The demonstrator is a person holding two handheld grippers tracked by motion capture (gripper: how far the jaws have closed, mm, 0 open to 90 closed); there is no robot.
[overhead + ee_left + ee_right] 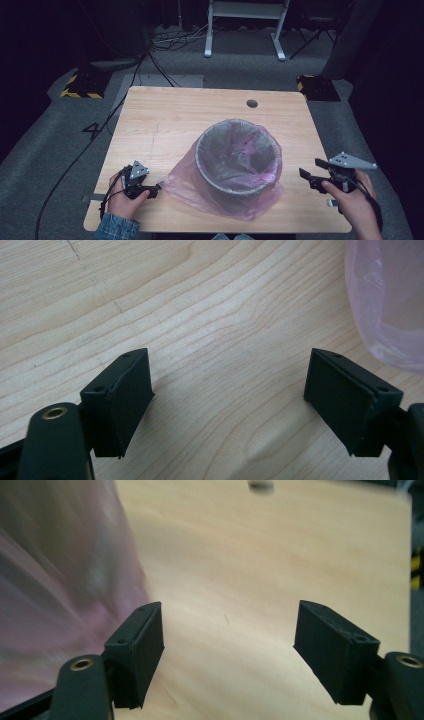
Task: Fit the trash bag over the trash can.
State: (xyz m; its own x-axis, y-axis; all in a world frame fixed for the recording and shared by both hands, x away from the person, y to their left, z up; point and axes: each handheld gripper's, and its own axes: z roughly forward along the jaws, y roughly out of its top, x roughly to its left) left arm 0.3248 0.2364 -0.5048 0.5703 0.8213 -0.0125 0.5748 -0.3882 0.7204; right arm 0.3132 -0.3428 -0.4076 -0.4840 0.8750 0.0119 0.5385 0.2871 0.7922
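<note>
While both tools (pixel 156 189) (pixel 309 171) gape empty, the pink bag (pixel 200 192) drapes crumpled over the grey bin (pixel 239 184).

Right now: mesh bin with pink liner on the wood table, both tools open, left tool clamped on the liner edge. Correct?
Not quite. The left tool holds nothing: in the left gripper view its jaws stand apart over bare table, with the liner off to one side. The rest stands: bin with pink liner, right tool open too.

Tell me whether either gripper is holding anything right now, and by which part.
Nothing is held. The left gripper is open over bare table, with the pink bag off to its side. The right gripper is also open, with nothing between its jaws.
</note>
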